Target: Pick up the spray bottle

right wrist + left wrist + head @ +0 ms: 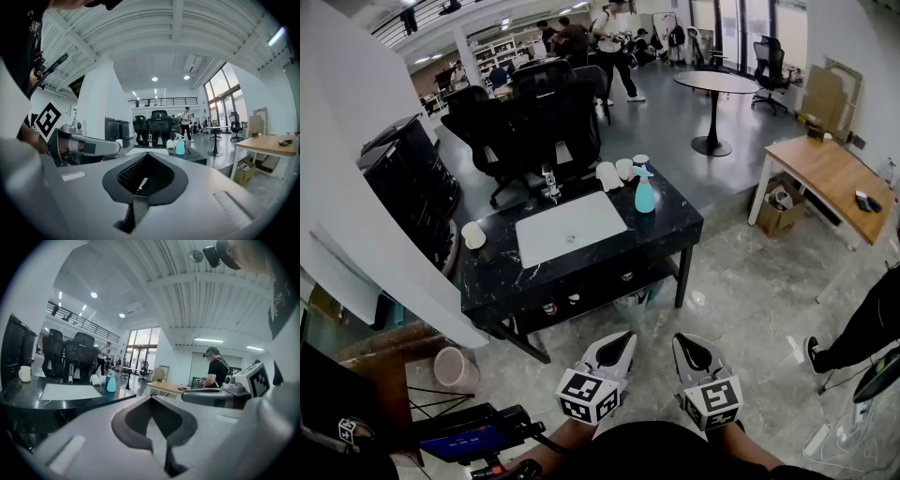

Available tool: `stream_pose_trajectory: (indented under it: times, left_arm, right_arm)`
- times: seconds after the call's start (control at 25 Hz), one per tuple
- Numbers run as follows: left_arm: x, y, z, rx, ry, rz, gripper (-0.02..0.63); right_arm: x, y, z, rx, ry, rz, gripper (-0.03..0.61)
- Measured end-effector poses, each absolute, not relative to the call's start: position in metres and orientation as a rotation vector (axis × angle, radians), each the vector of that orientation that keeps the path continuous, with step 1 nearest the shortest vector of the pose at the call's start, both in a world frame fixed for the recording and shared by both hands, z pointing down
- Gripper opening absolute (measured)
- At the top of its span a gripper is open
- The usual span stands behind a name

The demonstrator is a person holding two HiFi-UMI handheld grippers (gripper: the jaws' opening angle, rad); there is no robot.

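Spray bottle (645, 194) upright, far right part of tabletop (502, 272), just beside white mat (570, 228). Left claw (614, 349) and right claw (695, 352) both pressed together, empty, near side, well short of tabletop. Likely best: step in, spread right claw, grip body below trigger head, lift straight.

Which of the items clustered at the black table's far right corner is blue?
The spray bottle, standing upright at the cluster's right end; the rounded items beside it are white.
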State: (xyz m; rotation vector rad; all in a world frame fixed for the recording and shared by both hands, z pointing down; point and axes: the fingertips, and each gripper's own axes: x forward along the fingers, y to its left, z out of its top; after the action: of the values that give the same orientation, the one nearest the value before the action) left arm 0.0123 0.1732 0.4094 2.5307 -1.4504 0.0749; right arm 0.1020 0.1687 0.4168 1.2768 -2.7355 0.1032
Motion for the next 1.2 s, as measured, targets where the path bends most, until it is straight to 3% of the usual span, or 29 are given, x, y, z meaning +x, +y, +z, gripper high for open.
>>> stream_pose_trajectory:
  times: [0.96,1.2]
  left_arm:
    - [0.088,0.1,0.431,2.517,-1.502,0.16,0.0]
    - [0.074,0.07,0.447,2.417,-1.576,0.199,0.0]
  right_arm:
    - [0.16,0.106,0.439,1.198,-2.769,0.184,0.025]
    - [0.151,0.077,0.457,1.143,-2.756,0.251,0.025]
